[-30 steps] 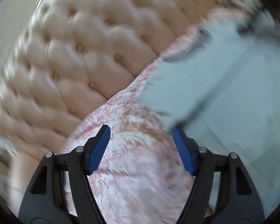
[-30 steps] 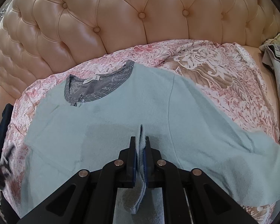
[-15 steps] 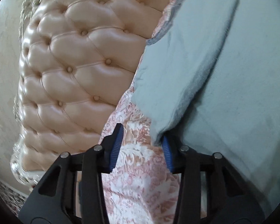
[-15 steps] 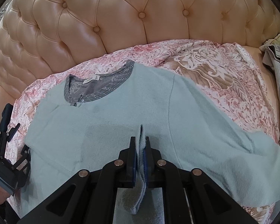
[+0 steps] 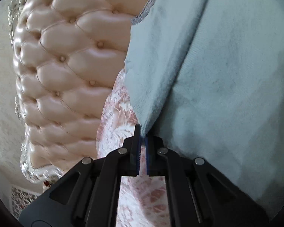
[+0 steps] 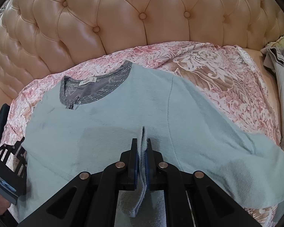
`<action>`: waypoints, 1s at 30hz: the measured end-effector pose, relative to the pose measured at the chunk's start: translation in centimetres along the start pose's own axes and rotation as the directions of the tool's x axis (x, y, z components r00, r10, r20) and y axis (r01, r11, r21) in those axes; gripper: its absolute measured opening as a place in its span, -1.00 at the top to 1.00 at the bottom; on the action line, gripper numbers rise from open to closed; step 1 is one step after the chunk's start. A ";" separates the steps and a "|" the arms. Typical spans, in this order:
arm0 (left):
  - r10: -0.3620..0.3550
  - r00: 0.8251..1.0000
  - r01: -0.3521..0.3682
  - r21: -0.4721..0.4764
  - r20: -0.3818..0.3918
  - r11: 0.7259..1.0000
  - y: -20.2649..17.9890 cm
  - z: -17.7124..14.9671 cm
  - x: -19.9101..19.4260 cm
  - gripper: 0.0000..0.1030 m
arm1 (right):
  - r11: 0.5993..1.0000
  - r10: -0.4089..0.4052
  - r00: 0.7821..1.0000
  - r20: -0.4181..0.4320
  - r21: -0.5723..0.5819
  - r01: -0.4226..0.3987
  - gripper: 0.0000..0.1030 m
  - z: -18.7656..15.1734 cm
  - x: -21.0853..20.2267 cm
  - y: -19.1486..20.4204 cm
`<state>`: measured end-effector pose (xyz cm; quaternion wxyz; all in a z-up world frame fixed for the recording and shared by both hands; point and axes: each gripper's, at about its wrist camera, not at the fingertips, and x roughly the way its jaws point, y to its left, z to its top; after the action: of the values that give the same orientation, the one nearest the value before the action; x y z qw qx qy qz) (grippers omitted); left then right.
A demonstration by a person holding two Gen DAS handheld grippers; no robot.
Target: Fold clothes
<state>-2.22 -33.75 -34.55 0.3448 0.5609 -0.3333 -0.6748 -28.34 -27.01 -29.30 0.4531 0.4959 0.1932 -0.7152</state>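
"One soft blue shirt (image 6: 108, 124) lies flat on the pink flowery bedspread (image 6: 227, 79), with its grey collar (image 6: 96, 89) near the puffy headboard (image 6: 123, 28)."

"Who has it?"

"Both grabbers. The left gripper (image 5: 142, 141) is pinched tight on the tip of a sleeve (image 5: 153, 87). The right gripper (image 6: 141, 151) is squeezed closed on a fold of the bottom edge."

"Is it heavy?"

"I think it is light and floppy. It will bend and sag, so hold it at corners and edges."

"What else is there?"

"Some grey clothes (image 6: 282, 87) sit off to the side on the bed."
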 end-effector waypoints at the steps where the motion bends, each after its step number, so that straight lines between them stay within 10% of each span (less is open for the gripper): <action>1: -0.002 1.000 0.002 -0.005 -0.010 1.000 -0.1 0.0 -0.1 0.90 | 1.000 0.000 1.000 0.000 0.000 0.000 0.90 0.0 0.0 0.0; 12: 0.018 1.000 -0.018 0.010 0.005 1.000 -0.5 -0.7 -1.8 0.76 | 1.000 0.005 1.000 -0.005 0.000 -0.005 0.90 0.2 0.3 -0.2; 16: -0.005 1.000 0.005 -0.056 -0.005 0.998 0.5 -2.3 -3.9 0.01 | 1.000 0.019 1.000 -0.003 0.007 -0.018 0.88 0.1 0.2 -0.4; 19: -0.060 0.998 0.058 -0.206 -0.007 0.977 2.9 -3.8 -6.0 -0.11 | 0.997 0.060 0.998 -0.001 0.038 -0.060 0.85 0.1 0.2 -1.0; 21: -0.144 0.990 0.131 -0.368 -0.009 0.921 5.2 -4.8 -7.5 -0.12 | 0.991 0.109 0.994 0.000 0.076 -0.109 0.76 0.1 0.1 -1.7; 24: -0.297 0.953 0.272 -0.583 0.055 0.766 7.4 -6.7 -9.5 -0.12 | 0.936 0.288 0.958 0.007 0.210 -0.283 0.31 0.1 -0.3 -4.0; 30: -0.408 0.896 0.407 -0.694 0.176 0.594 7.7 -8.0 -12.1 -0.17 | 0.800 0.440 0.879 0.186 0.363 -0.477 -0.07 -0.3 -2.8 -8.3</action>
<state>7.97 -28.24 -22.87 0.3717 0.4435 0.0928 -0.8103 -34.86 -21.20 -28.39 0.5102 0.5759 -0.1033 -0.6304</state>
